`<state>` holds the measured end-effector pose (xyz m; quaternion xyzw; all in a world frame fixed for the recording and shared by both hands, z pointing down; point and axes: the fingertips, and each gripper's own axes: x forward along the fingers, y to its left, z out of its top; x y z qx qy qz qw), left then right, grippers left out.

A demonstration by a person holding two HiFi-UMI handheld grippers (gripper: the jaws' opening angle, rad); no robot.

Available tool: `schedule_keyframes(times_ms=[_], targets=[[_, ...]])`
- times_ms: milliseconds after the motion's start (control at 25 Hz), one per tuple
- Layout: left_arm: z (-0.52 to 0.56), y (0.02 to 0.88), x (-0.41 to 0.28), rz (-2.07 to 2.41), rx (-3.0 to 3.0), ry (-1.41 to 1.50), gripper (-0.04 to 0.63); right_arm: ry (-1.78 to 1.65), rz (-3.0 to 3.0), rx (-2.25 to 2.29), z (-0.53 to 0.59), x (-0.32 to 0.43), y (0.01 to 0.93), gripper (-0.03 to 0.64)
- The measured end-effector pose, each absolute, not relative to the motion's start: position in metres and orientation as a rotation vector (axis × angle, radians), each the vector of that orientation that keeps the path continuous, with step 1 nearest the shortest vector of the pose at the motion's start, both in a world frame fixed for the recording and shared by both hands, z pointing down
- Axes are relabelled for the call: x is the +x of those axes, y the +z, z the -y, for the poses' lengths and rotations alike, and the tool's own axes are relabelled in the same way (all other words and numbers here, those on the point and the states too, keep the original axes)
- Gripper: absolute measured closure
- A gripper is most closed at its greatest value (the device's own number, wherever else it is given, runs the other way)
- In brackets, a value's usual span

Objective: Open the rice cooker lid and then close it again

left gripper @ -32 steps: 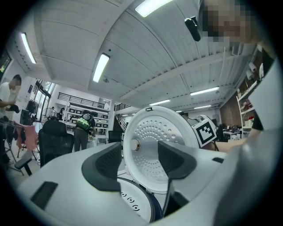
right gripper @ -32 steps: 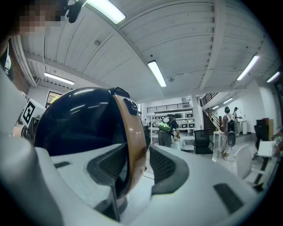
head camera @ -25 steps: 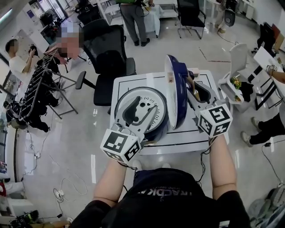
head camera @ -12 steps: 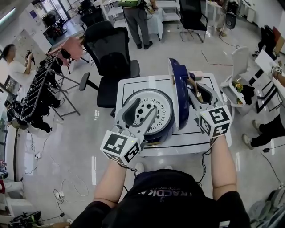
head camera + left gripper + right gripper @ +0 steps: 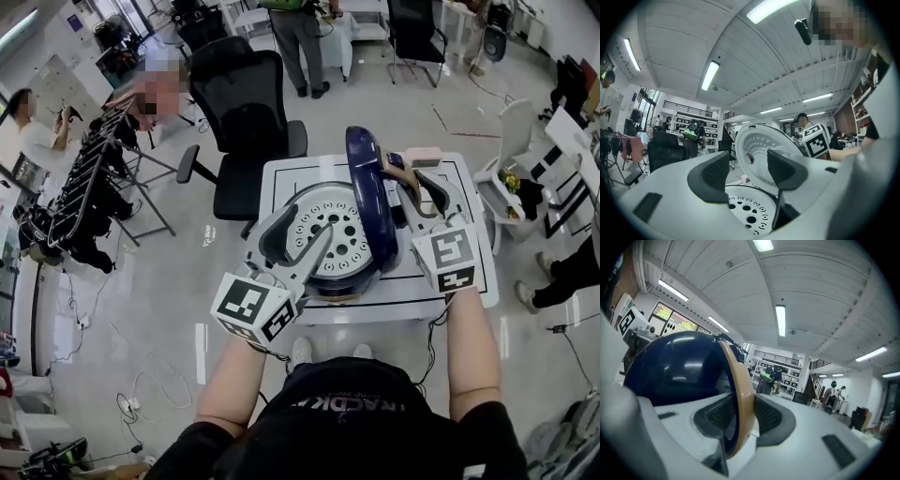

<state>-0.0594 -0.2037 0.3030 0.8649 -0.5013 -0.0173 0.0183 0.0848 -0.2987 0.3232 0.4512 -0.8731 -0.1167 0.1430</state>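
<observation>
A person stands at a white table (image 5: 281, 178) with a gripper in each hand and a rice cooker (image 5: 349, 281) in front of them.

The right gripper (image 5: 740, 414) is clamped on the lid (image 5: 361, 202). Its jaws have just been closing, and the lid's tan rim (image 5: 744, 394) stands between them, with a dark pad pressed against each side. The lid's dark blue dome bulges out to the left of these jaws. The lid stands upright on edge, wide open.

The left gripper (image 5: 746, 165) holds nothing. Its jaws stand well apart with clear space between the two dark pads. Just below and ahead of them lies the cooker's white plate (image 5: 745, 208), pierced with round holes. Further ahead and slightly to the right, the lid's white, dotted inner face rises behind the right-hand pad. The marker cube (image 5: 814, 139) of the other gripper shows beyond that, to the right.

From above, the left gripper reaches over the near left side of the open cooker, and the lid stands between the two grippers, close against the right one. Past the table's far edge, ahead of the left gripper, is a black chair (image 5: 244, 103).
</observation>
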Motion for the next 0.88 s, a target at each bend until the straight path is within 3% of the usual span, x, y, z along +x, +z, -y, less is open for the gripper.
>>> schedule_keyframes(times_ms=[600, 880], targets=[[0.194, 0.293, -0.111, 1.587, 2.693, -0.068, 0.358, -0.639, 2.250, 1.157, 0.280, 0.007, 0.341, 0.485], [0.198, 0.297, -0.128, 1.568, 2.691, -0.064, 0.423, -0.717, 2.150, 1.091, 0.276, -0.020, 0.356, 0.480]])
